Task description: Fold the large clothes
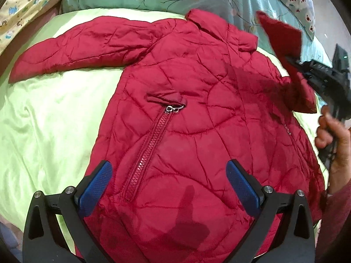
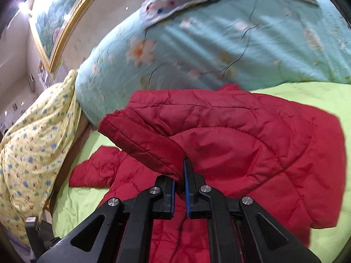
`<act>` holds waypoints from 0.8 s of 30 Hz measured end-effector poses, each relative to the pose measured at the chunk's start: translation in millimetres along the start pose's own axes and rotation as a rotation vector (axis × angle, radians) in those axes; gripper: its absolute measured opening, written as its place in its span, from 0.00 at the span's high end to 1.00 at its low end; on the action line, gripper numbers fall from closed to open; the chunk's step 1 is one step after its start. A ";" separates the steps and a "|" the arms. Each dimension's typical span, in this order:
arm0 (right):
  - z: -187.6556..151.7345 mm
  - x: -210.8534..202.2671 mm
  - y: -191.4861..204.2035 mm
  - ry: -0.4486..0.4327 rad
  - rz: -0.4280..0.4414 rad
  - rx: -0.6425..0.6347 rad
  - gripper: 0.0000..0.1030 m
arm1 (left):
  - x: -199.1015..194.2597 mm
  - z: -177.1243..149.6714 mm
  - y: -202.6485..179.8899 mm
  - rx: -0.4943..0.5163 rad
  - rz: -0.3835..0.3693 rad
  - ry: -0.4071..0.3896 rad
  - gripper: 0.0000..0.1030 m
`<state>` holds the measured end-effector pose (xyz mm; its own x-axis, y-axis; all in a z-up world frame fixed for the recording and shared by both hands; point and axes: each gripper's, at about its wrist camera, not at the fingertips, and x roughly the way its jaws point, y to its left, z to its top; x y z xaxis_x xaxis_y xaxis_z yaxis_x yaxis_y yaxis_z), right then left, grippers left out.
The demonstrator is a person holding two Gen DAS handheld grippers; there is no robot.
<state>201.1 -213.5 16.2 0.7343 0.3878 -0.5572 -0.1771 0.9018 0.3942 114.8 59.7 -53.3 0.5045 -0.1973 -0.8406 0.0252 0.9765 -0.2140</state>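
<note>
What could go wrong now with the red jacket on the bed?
1. The right gripper pinches only the edge of the lifted sleeve; the puffy fabric might slip out before the fold lands.
2. The left gripper hangs open above the red jacket and pins nothing, so pulling the sleeve could drag the whole jacket across the green sheet.
3. The other sleeve lies spread out to the side, so the fold may end up lopsided.

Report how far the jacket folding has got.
Done: the red jacket lies spread on the green sheet. In hand: the right gripper is shut on one sleeve, lifted off the sheet. Left: the other sleeve lies outstretched; the left gripper is open.
</note>
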 end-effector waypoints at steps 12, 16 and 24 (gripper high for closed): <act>-28.9 73.2 32.5 0.103 0.025 -0.109 0.94 | 10.6 47.9 14.0 -0.075 -0.183 0.008 0.00; -41.9 92.0 48.0 0.137 0.032 -0.183 0.94 | 26.2 89.9 19.2 -0.122 -0.292 0.000 0.00; -56.8 109.5 68.8 0.158 0.047 -0.272 0.89 | 106.8 170.3 25.3 -0.297 -0.551 0.142 0.00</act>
<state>232.0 -98.2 -59.2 0.6140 0.4356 -0.6583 -0.3925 0.8920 0.2242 316.3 78.2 -63.8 0.3663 -0.6925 -0.6215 -0.0025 0.6672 -0.7449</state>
